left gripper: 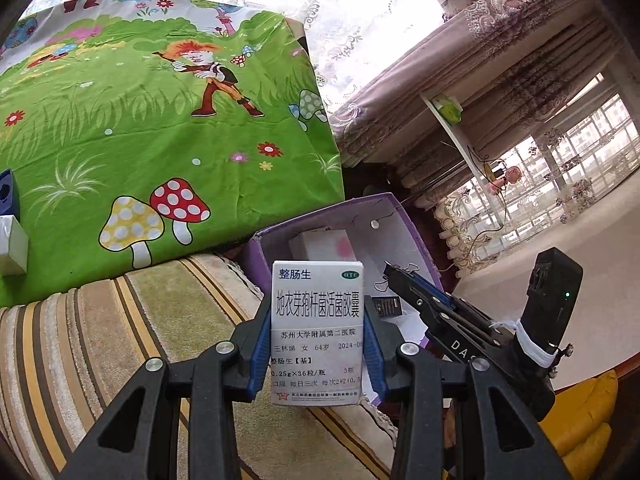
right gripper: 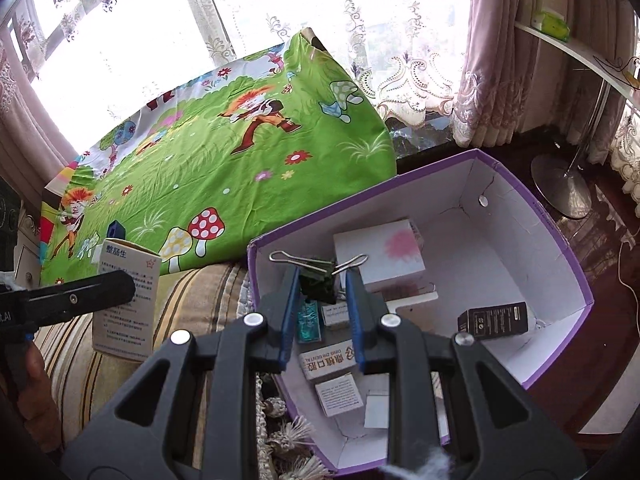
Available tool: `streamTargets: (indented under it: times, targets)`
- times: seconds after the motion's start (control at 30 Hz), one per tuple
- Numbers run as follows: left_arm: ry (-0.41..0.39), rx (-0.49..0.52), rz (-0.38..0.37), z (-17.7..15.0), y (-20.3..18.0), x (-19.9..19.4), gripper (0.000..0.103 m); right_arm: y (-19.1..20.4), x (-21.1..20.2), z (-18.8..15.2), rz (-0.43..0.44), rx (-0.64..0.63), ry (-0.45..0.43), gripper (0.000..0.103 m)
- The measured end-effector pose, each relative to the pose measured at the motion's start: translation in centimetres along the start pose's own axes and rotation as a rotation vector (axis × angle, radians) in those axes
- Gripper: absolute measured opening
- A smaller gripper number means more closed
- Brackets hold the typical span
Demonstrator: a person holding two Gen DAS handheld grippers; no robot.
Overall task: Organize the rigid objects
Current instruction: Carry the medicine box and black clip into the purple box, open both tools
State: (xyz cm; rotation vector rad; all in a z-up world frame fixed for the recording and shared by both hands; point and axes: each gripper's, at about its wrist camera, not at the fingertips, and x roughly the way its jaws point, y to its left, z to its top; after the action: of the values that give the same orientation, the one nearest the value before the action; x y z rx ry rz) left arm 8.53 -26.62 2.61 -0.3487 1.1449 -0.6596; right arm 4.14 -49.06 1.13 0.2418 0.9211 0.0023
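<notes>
left gripper [left gripper: 318,332] clamped on one white medicine box [left gripper: 318,320], upright, printed face to camera, lower centre of the left wrist view. right gripper [right gripper: 323,296] clamped on one dark binder clip [right gripper: 318,278], wire handles splayed to both sides, centre of the right wrist view.

both tools tilt downward. the clip sits over the open purple storage box [right gripper: 560,240]; the medicine box is just beside its left wall, over the striped rug [left gripper: 120,340]. right gripper also shows at lower right of the left wrist view, left gripper at the left edge of the right wrist view.

inside the purple box, roughly seven small cartons: one white with pink blotch [right gripper: 380,256], one black [right gripper: 496,318], one teal [right gripper: 308,320], the rest white, some partly hidden behind the fingers.

green cartoon cloth [right gripper: 224,160] in the upper left carries one blue item [right gripper: 116,229]. two small boxes, one blue and one white, at the left edge of the left wrist view.
</notes>
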Motion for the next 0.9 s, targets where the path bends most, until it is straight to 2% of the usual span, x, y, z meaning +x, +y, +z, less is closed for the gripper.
streamTargets:
  times: [0.3,0.37,0.47,0.57,0.63,0.7,0.8,0.9]
  targets:
    - [0.067,0.078,-0.097,-0.8,-3.1,2.4,0.043,-3.8,-1.1,-0.2,-0.111,0.055,-0.027,0.027]
    - [0.092,0.088,-0.112,-0.9,-3.5,2.7,0.052,-4.3,-1.4,-0.2,-0.139,0.068,-0.033,0.027]
    - [0.098,0.099,-0.113,-1.1,-3.7,2.8,0.059,-4.8,-1.3,-0.2,-0.148,0.078,-0.027,0.028]
    - [0.088,0.103,-0.108,-1.2,-3.6,2.5,0.060,-4.8,-1.3,-0.3,-0.144,0.085,-0.023,0.044]
    - [0.081,0.104,-0.102,-1.2,-3.6,2.3,0.061,-4.5,-1.3,-0.3,-0.134,0.082,-0.029,0.059]
    - [0.073,0.107,-0.092,-1.2,-3.5,2.1,0.061,-4.2,-1.4,-0.3,-0.127,0.073,-0.034,0.064]
    - [0.051,0.132,-0.056,-1.2,-3.7,1.7,0.061,-3.6,-1.5,-0.2,-0.126,0.060,-0.034,0.065]
    - [0.011,0.174,0.030,-1.3,-4.0,1.1,0.061,-3.1,-1.6,-0.2,-0.119,0.050,-0.035,0.065]
